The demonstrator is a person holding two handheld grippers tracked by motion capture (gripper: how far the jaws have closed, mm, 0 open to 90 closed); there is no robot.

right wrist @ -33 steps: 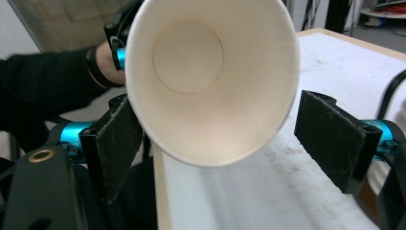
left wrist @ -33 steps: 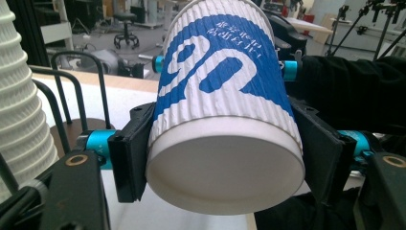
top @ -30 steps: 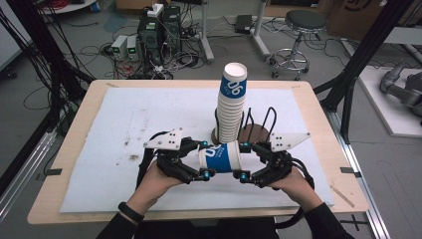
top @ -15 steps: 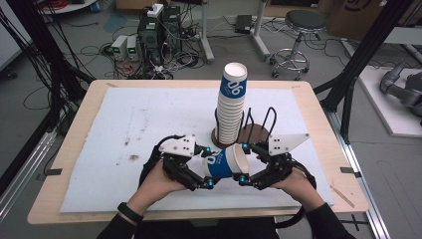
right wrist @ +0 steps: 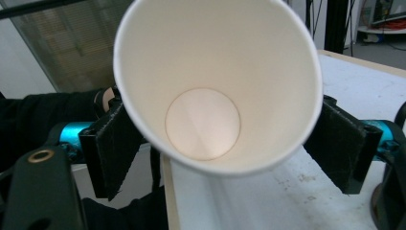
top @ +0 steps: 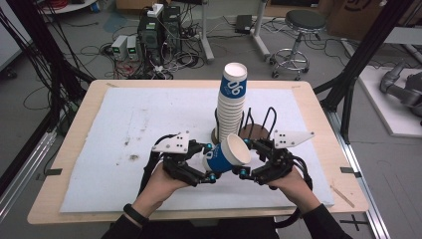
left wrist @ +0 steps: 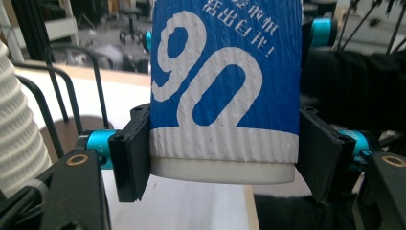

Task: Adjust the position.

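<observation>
Where white mat (top: 124, 129) covers wooden table (top: 318, 107), cabled, possibly lab floor (top: 99, 50)

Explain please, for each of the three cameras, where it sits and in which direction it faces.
High view: above the person's side, facing forward and down on the table; both forearms and hands enter from below.
Left gripper view: on the left gripper, facing along its jaws clamped near the cup's base.
Right gripper view: on the right gripper, facing into the cup's mouth.
Shared: the blue-and-white paper cup.
</observation>
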